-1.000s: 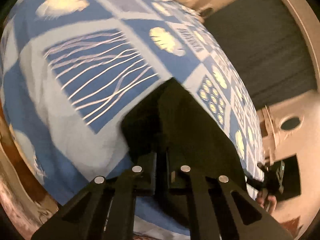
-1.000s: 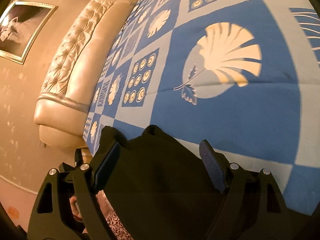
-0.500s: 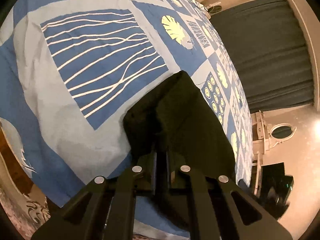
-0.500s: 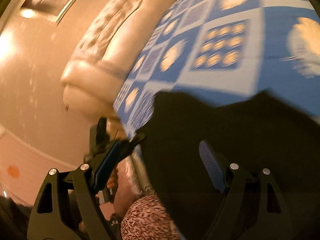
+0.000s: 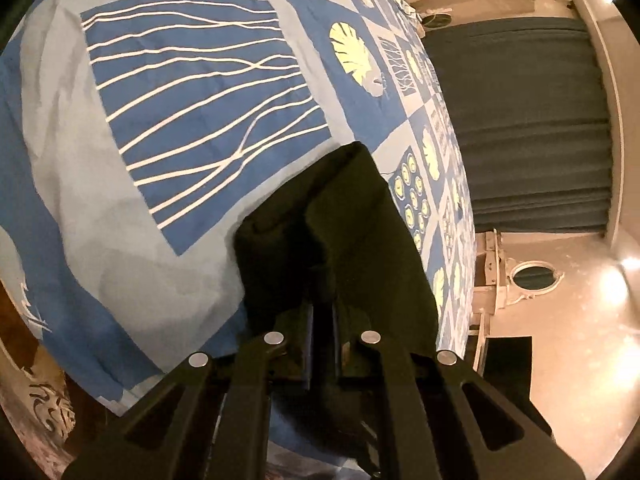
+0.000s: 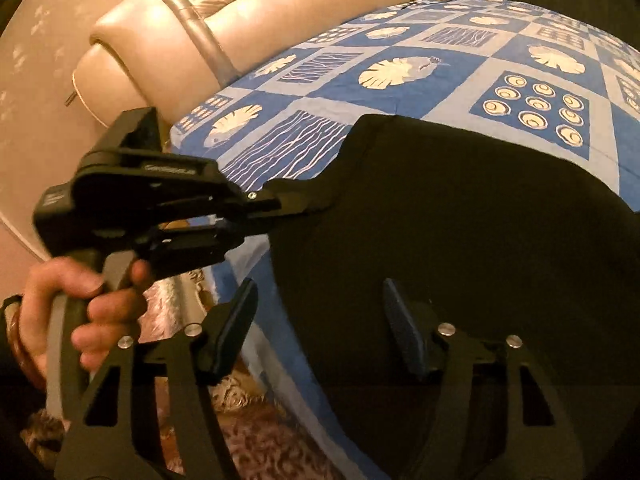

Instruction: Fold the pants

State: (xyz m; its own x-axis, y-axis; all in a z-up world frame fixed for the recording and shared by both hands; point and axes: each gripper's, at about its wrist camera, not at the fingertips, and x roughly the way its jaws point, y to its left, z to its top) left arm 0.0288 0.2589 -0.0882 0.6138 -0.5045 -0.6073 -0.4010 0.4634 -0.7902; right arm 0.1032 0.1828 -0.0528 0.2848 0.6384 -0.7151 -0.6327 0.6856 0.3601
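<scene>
The dark pants (image 5: 352,232) lie on a blue patterned bedspread (image 5: 120,208) near the bed's edge. My left gripper (image 5: 322,320) is shut on a bunched edge of the pants. In the right wrist view the pants (image 6: 460,220) spread wide and dark over the bedspread (image 6: 400,92), and the left gripper (image 6: 304,200) grips their left edge, held by a hand (image 6: 80,304). My right gripper (image 6: 320,320) is open and empty, hovering just above the near part of the pants.
A padded beige headboard (image 6: 240,28) stands at the far left of the bed. A dark curtain (image 5: 532,128) and a white dresser with an oval mirror (image 5: 528,276) stand past the bed. A patterned rug (image 6: 248,432) lies below the bed's edge.
The right gripper has swung round and back, so the left gripper and the hand holding it have come into its view. The left gripper has stayed shut on the pants and shifted slightly.
</scene>
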